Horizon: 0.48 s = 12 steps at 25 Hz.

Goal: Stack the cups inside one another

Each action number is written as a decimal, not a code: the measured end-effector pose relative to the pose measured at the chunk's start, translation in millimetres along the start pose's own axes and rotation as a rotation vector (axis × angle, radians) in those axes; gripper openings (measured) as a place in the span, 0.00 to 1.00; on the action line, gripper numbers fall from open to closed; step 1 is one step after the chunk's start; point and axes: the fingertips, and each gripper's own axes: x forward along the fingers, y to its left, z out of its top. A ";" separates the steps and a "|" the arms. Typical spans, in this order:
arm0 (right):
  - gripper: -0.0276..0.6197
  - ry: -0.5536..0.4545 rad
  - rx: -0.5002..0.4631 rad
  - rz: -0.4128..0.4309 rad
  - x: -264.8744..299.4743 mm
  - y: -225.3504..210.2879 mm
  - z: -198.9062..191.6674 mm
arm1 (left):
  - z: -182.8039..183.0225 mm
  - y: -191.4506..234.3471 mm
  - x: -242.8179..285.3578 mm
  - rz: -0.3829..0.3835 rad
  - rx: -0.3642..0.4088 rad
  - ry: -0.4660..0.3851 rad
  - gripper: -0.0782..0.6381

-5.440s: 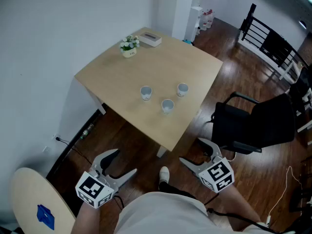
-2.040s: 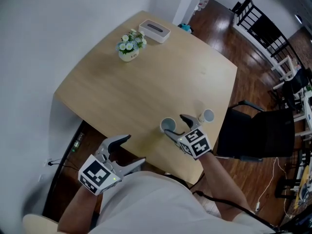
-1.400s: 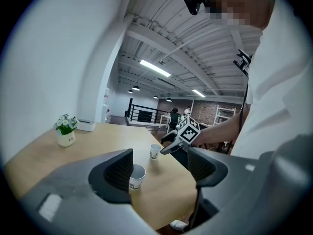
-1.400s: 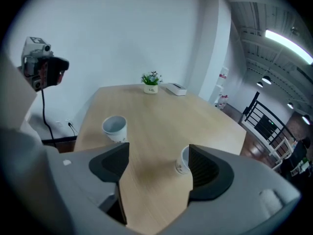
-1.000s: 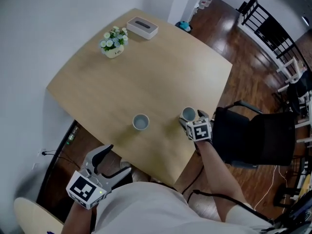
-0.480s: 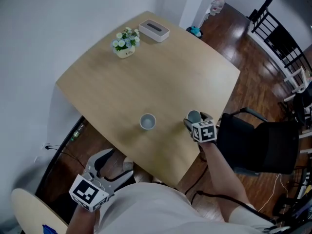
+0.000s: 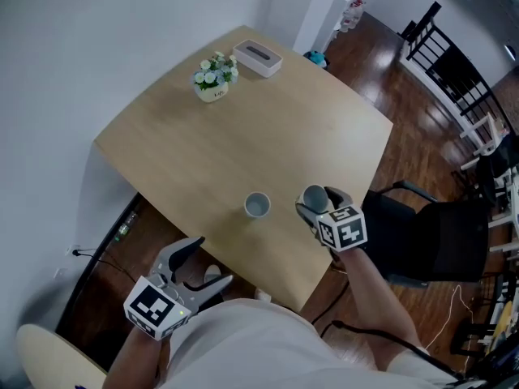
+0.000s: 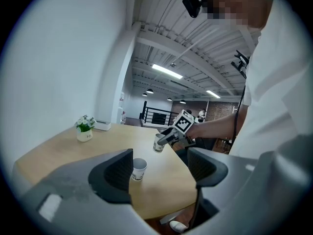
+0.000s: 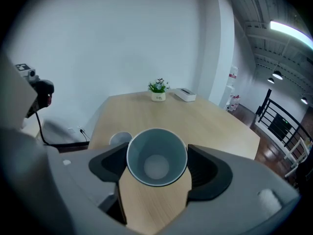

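One white paper cup (image 7: 258,205) stands upright on the wooden table (image 7: 243,136) near its front edge. To its right my right gripper (image 7: 316,205) is shut on a second paper cup (image 7: 313,194), held off the table and tilted. In the right gripper view that cup (image 9: 156,156) fills the space between the jaws, mouth toward the camera, and the standing cup (image 9: 120,138) shows behind the left jaw. My left gripper (image 7: 212,261) hangs open and empty off the table's front edge. From the left gripper view I see the standing cup (image 8: 139,169) and the held cup (image 8: 159,143).
A small pot of flowers (image 7: 214,78) and a white tissue box (image 7: 257,57) sit at the table's far corner. A black chair (image 7: 430,233) stands right of the table beside my right arm. A white wall runs along the left.
My right gripper closed on a cup at the table's right side, lifted it and has moved it slightly left toward the standing cup. The left gripper stays open below the table edge.
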 end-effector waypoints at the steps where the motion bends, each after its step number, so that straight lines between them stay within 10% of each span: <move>1: 0.63 -0.009 -0.011 0.010 -1.7 10.1 7.7 | -1.2 2.9 -2.8 -0.007 0.007 -0.003 0.62; 12: 0.63 -0.025 -0.068 0.080 20.5 90.1 51.1 | -14.4 34.8 -40.8 -0.031 -0.002 -0.019 0.62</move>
